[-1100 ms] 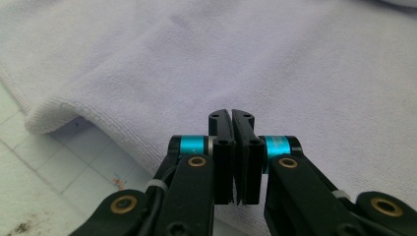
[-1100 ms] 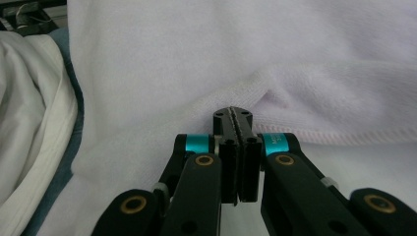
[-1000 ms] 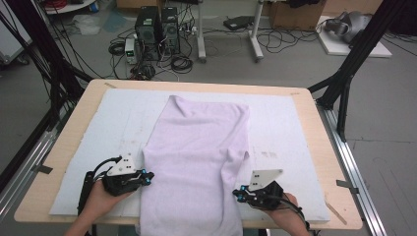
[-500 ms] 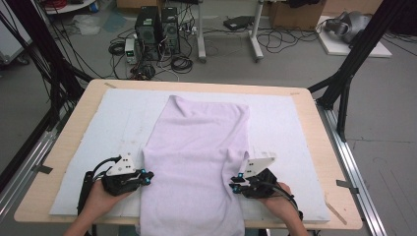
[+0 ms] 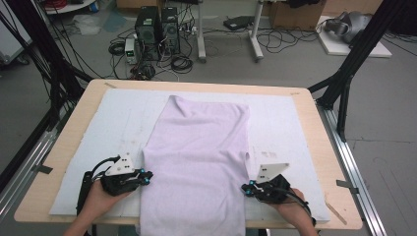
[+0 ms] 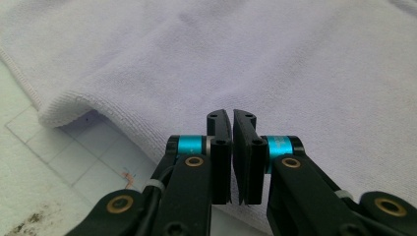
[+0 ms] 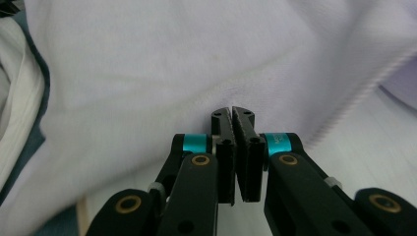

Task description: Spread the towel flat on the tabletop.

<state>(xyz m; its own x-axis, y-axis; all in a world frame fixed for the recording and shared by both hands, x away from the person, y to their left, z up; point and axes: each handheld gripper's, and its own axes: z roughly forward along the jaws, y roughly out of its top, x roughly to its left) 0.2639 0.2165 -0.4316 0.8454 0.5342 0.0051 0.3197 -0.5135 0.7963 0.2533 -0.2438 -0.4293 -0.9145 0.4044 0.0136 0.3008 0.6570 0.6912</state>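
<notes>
A lavender towel [image 5: 196,162] lies flat, lengthwise, on the white mat [image 5: 113,123], and its near end hangs over the table's front edge. My left gripper [image 5: 146,175] rests at the towel's left edge. Its jaws are shut, with the tips over the hem [image 6: 123,128] and no cloth seen between them. My right gripper [image 5: 246,189] sits at the towel's right edge. Its jaws have just been closing and now stand shut. Their tips touch the blurred hem [image 7: 344,108], and no cloth shows in the thin gap.
The mat covers most of the wooden table [image 5: 314,128]. Black frame legs [image 5: 344,73] stand at the far corners, and metal rails [image 5: 354,167] run along both sides. Computers and cables [image 5: 157,29] sit on the floor beyond the table.
The right hand went in toward the towel's right edge, then came back a little toward the near edge. The left hand and the towel have stayed put.
</notes>
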